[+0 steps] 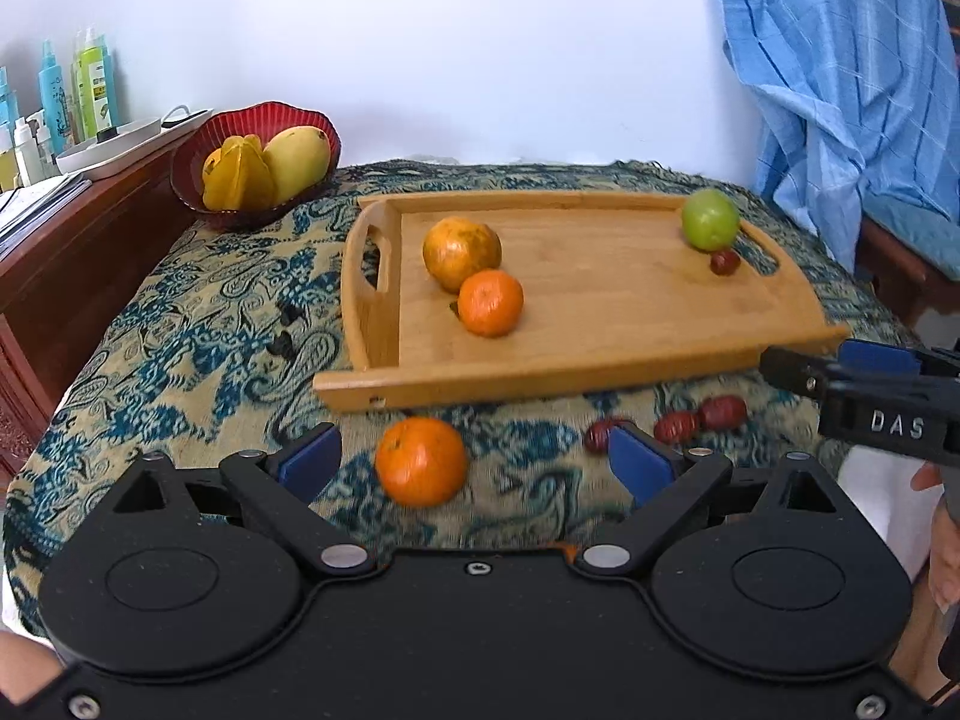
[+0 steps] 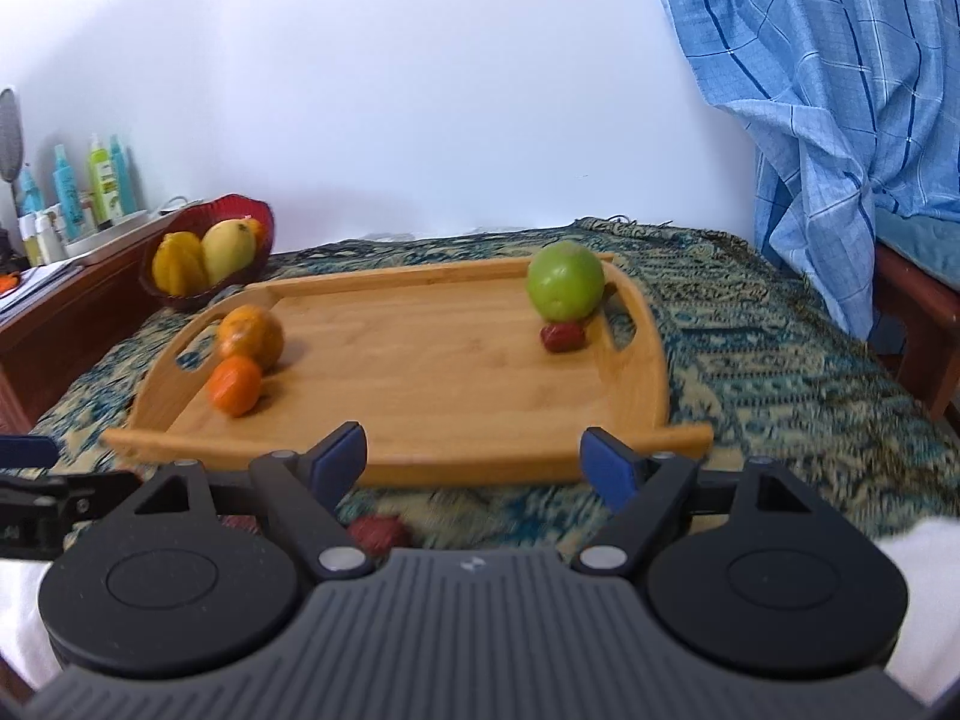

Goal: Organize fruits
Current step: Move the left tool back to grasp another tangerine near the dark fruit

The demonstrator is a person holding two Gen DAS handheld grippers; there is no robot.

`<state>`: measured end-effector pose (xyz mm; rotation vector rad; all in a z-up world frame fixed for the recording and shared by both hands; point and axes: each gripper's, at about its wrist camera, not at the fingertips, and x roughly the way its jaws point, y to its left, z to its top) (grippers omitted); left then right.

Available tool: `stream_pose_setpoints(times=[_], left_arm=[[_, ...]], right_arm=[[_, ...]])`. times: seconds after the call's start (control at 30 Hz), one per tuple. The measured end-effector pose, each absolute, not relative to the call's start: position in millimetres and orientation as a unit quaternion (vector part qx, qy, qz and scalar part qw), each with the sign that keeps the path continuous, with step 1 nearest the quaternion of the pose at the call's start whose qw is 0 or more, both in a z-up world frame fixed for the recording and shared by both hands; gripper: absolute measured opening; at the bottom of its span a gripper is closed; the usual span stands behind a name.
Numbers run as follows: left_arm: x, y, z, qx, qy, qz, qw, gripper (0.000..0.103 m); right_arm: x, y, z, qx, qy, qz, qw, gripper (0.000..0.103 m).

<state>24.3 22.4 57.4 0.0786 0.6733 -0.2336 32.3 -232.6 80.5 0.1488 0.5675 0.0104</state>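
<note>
While both claws gape empty, left claw (image 1: 474,462) nears orange (image 1: 421,461); nudge rolls it. Dates (image 1: 699,417) at 3 o'clock may scatter under right claw (image 2: 474,462).

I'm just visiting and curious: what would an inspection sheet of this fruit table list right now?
Surface: patterned cloth covers the table.
Job's things: wooden tray holds a large orange, a small orange, a green fruit and a red date. Another orange and loose dates lie on the cloth in front of the tray. Red bowl holds a mango and a starfruit.
Clutter: nothing seen on the cloth.
Grippers: left gripper open, orange between its fingers, untouched; right gripper open, empty.
Cables: nothing seen.
Surroundings: bottles on a side cabinet, blue checked cloth over a chair, white wall.
</note>
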Motion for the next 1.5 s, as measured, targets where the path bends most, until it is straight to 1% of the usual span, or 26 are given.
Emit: stream_pose_setpoints(times=[0.2, 0.43, 0.5, 0.53, 0.6, 0.63, 0.7, 0.73, 0.87, 1.07, 1.27, 1.33, 1.37, 1.5], left_arm=[[9.5, 30.0, 54.9, 0.043, 0.335, -0.124, 0.933, 0.096], [-2.1, 34.6, 47.3, 0.034, 0.345, -0.137, 0.928, 0.095], [-3.2, 35.6, 45.5, 0.030, 0.350, -0.143, 0.925, 0.085], [-3.4, 35.7, 44.8, 0.028, 0.354, -0.146, 0.923, 0.082], [-3.4, 36.2, 43.0, 0.023, 0.363, -0.154, 0.919, 0.069], [-3.7, 35.9, 42.1, 0.022, 0.365, -0.157, 0.917, 0.065], [-5.5, 34.5, 41.3, 0.025, 0.367, -0.164, 0.915, 0.046], [-5.6, 33.3, 40.9, 0.028, 0.368, -0.167, 0.914, 0.044], [-7.9, 27.3, 38.5, 0.034, 0.376, -0.181, 0.908, 0.041], [-7.6, 19.1, 30.7, 0.047, 0.385, -0.187, 0.903, 0.041], [0.7, 15.1, 22.9, 0.037, 0.400, -0.187, 0.897, 0.041], [2.1, 13.0, 21.2, 0.041, 0.399, -0.185, 0.897, 0.038], [3.0, 12.5, 20.7, 0.042, 0.399, -0.183, 0.897, 0.034], [5.5, 14.2, 22.7, 0.036, 0.401, -0.178, 0.898, 0.033]], right_arm=[[5.9, -215.4, 76.2, 0.035, 0.284, 0.027, 0.958, 0.089], [-16.6, -207.1, 75.2, 0.036, 0.285, 0.047, 0.957, 0.090], [-21.2, -204.0, 73.6, 0.030, 0.288, 0.051, 0.956, 0.090], [-23.6, -202.0, 72.7, 0.028, 0.289, 0.054, 0.955, 0.090], [-27.6, -198.9, 70.9, 0.024, 0.292, 0.061, 0.954, 0.090], [-29.4, -196.9, 70.2, 0.022, 0.292, 0.065, 0.954, 0.090], [-32.1, -193.7, 69.6, 0.015, 0.288, 0.067, 0.955, 0.090], [-32.6, -192.4, 69.5, 0.012, 0.287, 0.068, 0.955, 0.090], [-33.5, -191.1, 69.3, 0.016, 0.288, 0.078, 0.954, 0.090], [-36.1, -185.1, 69.1, 0.005, 0.286, 0.093, 0.954, 0.090], [-36.1, -181.7, 68.6, 0.005, 0.286, 0.103, 0.953, 0.090], [-36.0, -180.3, 68.1, 0.002, 0.287, 0.107, 0.952, 0.090], [-36.2, -179.2, 67.7, -0.001, 0.286, 0.108, 0.952, 0.090], [-36.2, -176.9, 67.0, -0.004, 0.286, 0.115, 0.951, 0.090]])
